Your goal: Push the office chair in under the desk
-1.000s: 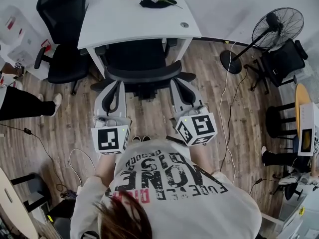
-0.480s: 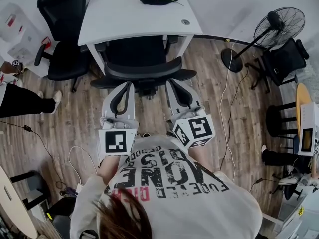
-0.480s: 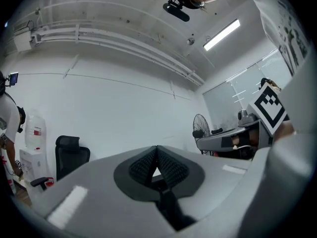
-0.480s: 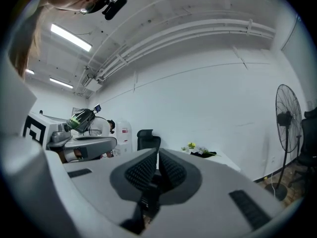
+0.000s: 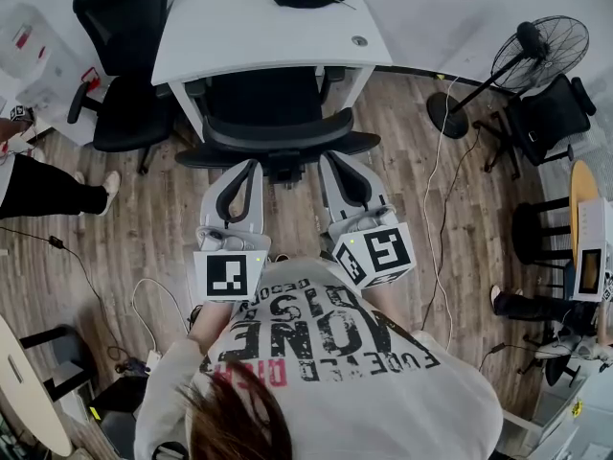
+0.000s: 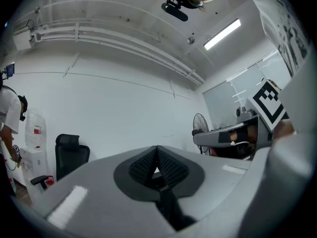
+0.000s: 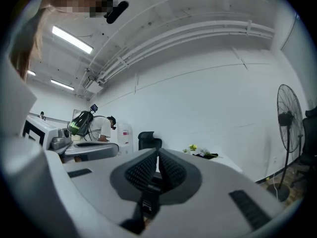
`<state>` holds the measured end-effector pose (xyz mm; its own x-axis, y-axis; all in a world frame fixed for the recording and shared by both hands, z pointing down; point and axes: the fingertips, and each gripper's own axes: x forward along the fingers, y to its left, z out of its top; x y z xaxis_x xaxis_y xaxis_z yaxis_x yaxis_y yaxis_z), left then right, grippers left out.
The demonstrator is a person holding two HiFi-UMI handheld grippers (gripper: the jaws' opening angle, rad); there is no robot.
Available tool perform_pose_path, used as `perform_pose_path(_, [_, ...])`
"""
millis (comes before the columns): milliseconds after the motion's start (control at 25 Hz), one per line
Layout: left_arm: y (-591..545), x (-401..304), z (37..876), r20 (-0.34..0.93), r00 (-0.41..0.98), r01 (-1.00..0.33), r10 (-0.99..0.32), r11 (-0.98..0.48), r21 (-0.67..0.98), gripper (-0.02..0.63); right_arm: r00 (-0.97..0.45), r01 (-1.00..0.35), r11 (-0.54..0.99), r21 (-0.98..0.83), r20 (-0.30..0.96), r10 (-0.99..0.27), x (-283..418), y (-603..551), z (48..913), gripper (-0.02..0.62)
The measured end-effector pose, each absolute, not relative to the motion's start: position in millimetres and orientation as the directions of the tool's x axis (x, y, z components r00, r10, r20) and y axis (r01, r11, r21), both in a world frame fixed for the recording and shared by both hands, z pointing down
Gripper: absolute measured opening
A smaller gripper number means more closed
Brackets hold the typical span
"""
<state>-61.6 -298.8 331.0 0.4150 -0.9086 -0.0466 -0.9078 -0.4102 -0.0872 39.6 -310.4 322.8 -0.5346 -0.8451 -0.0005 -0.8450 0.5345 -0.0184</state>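
Both pairs of jaws are clenched on nothing. My left gripper [image 5: 251, 166] and right gripper [image 5: 329, 159] point level at the office chair [image 5: 273, 127], tips just behind its backrest; contact I can't confirm. The seat's already under the desk [image 5: 268, 27], so I reckon this is the last nudge: short, straight, even on both sides. It's tight between the desk legs [image 5: 187, 113]. The second chair [image 5: 120, 75] and fan [image 5: 536, 56] stand well apart.
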Motion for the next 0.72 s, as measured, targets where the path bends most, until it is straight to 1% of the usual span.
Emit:
perform_pose_path(360, [-302.8, -65.1, 337.3, -0.046, 0.400, -0.916, -0.915, -0.398, -0.048, 0.012, -0.546, -0.838, 0.545, -0.013, 0.032, -0.838, 31.8, -310.1, 335.0, 0.023])
perform_pose_path(520, [-306.8, -67.8, 336.4, -0.089, 0.393, -0.919, -0.915, -0.388, -0.069, 0.012, -0.546, -0.838, 0.546, -0.006, 0.038, -0.837, 32.3, -311.2, 339.1, 0.023])
perform_pose_path(720, [-309.0, -69.3, 339.1, -0.081, 0.386, -0.922, -0.919, -0.380, -0.074, 0.012, -0.545, -0.838, 0.546, 0.001, 0.032, -0.838, 35.4, -313.1, 343.3, 0.023])
